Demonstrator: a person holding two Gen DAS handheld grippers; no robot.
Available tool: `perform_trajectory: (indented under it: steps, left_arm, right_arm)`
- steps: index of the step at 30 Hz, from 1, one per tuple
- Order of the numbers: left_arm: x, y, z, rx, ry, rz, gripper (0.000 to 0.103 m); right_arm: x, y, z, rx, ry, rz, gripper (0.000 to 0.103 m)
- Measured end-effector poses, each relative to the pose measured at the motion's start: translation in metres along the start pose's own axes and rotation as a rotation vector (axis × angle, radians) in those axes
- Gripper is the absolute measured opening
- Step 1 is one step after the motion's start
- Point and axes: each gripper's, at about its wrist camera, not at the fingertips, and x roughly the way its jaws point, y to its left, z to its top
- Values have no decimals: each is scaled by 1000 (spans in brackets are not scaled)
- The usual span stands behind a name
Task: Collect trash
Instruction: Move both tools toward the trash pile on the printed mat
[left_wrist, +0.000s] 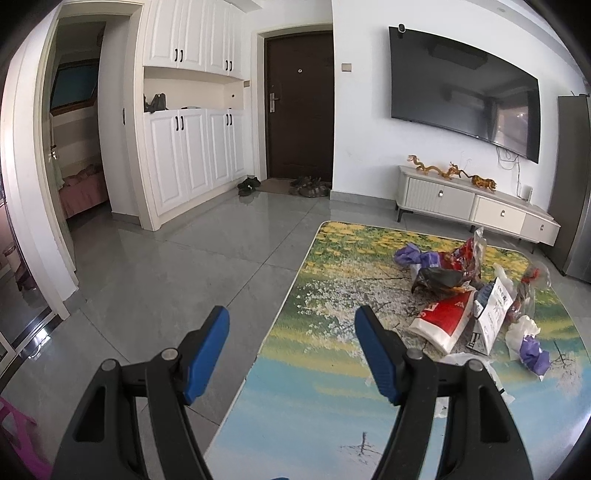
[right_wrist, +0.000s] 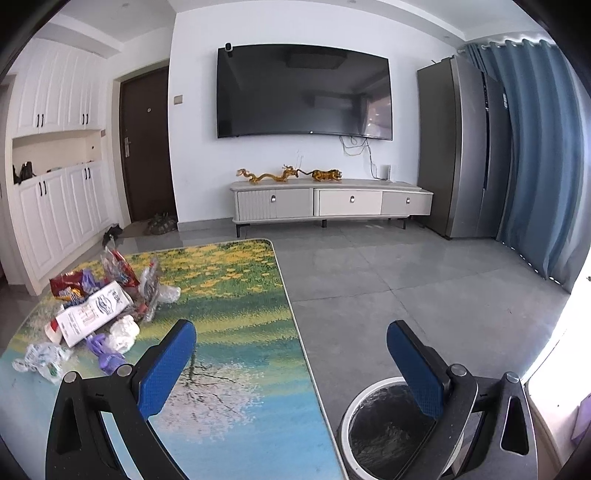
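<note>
left wrist: over table (left_wrist: 295, 369) left edge | right wrist: right edge | shared: TV (right_wrist: 303, 92) wall

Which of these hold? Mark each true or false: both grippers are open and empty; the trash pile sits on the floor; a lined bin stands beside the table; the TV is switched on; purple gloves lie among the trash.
1. Left gripper and right gripper are open and empty: true.
2. Trash pile sits on the floor: false, it lies on the table.
3. Lined bin stands beside the table: true.
4. TV is on: false, the screen is dark.
5. Purple gloves lie among the trash: true.
</note>
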Motion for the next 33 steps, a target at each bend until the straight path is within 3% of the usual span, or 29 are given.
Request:
perform_trajectory:
  steps: [12, 33]
  left_arm:
    - [4, -27, 1, 2, 51, -37, 69]
    - [8, -32, 4, 13, 84, -59, 69]
  right_arm:
    - [20, -13, -12, 23, 35, 36, 103]
    - [28, -7, -13, 24, 132, 47, 103]
